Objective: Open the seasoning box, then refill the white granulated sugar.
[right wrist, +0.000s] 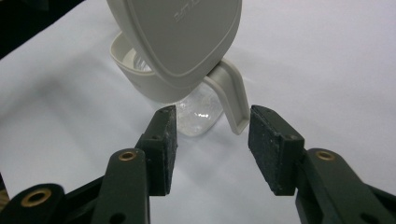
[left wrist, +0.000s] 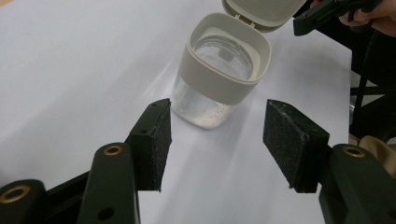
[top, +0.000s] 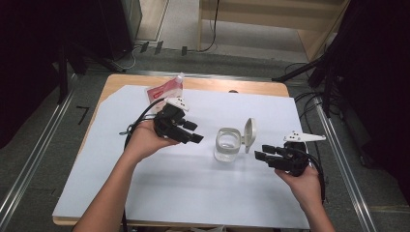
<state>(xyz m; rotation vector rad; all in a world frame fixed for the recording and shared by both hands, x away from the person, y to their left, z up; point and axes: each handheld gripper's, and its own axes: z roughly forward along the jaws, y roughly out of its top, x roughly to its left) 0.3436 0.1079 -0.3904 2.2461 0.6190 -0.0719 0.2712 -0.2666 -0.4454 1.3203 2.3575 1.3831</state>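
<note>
White sheet over a wooden table [top: 112, 83]: clear jar [top: 227, 145] mid-sheet, hinged lid [top: 250, 134] flipped up; left gripper [top: 191, 131] and right gripper [top: 262, 152] flank it, jaws apart, empty; likely rigid, slick, breakable, so grip the grey collar [left wrist: 224, 84], not the lid.

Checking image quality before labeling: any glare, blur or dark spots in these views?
High view: room edges very dark, white table sheet bright, slightly soft. Left gripper view: glass jar sharp, glints on glass. Right gripper view: open lid sharp, near tongs softer.
</note>
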